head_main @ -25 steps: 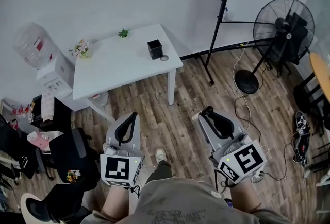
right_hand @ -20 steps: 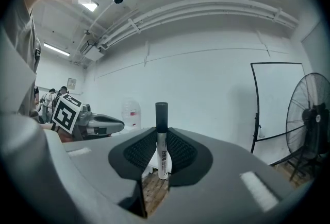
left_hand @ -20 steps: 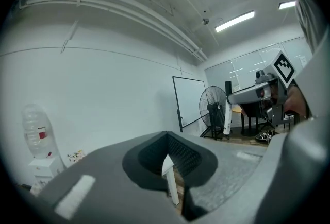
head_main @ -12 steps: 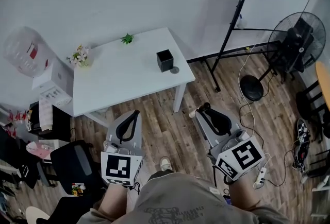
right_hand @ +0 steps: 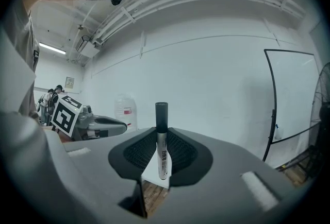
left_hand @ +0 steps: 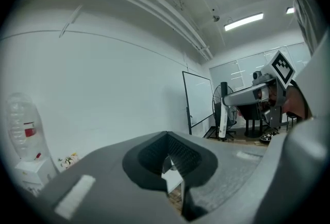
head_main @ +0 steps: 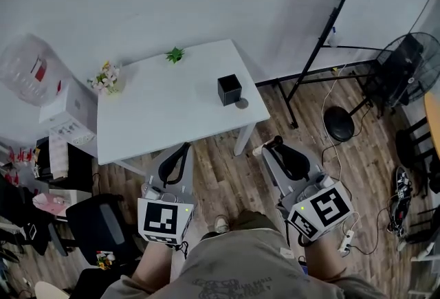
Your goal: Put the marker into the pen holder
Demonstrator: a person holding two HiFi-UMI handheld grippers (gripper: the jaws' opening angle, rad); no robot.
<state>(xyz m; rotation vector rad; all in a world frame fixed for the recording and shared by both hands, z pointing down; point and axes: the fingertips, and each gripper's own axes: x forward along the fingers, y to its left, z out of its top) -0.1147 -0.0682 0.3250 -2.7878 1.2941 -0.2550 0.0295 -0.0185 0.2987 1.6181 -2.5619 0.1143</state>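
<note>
On 1 white table (head_main: 158,108), head view shows 1 black pen holder (head_main: 229,89), well apart from the 2 grippers. Right gripper view shows the right gripper (right_hand: 161,158) clamping 1 marker (right_hand: 162,140) upright, cap up. Left gripper (left_hand: 167,161) is closed, holding nothing.

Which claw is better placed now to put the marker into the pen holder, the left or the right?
Right. The right claw grips the marker upright, and the pen holder stands toward the right edge of the table, on that side. The left claw is shut on nothing.
</note>
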